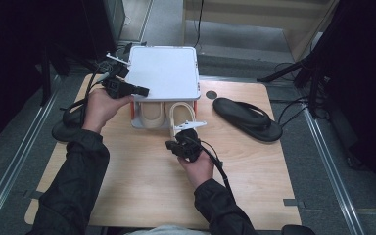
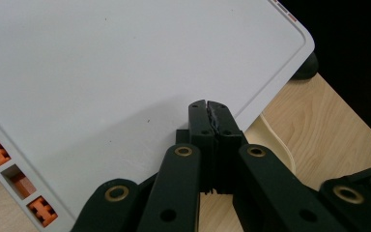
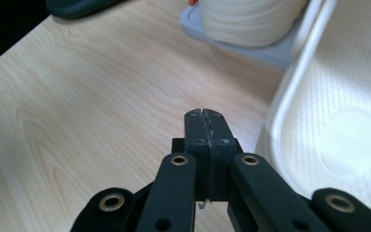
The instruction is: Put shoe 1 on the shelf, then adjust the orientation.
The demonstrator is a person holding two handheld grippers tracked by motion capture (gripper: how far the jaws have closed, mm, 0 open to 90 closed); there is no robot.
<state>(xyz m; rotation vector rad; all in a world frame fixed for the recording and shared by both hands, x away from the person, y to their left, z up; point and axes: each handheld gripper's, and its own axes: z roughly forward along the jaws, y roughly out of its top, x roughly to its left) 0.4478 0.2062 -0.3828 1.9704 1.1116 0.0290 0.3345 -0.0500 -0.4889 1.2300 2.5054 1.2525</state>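
A white two-tier rack point(image 1: 164, 73) is seen at the far middle of the wooden table point(image 1: 142, 186), its flat top shelf reaching back past the table's far edge. On the lower tier a cream slipper point(image 1: 150, 112) is lodged, and a second cream slipper point(image 1: 180, 115) is set partly out over the rack's front edge. The left gripper point(image 1: 144, 91) is held at the rack's left front corner; in the left gripper view its jaws are pressed together with nothing between them, poised over the top shelf point(image 2: 125, 72) close to its raised rim. The right gripper point(image 1: 170, 145) is held just in front of the protruding slipper, and in the right gripper view it point(image 3: 206, 116) is closed and empty, just beside the slipper's pale edge point(image 3: 290, 96). A black flip-flop point(image 1: 247, 119) lies to the right of the rack, well apart from it, near the table's right edge. Another dark flip-flop point(image 1: 68, 125) lies at the left edge, partly hidden by the left hand point(image 1: 100, 107). The broad near half of the table is left open.
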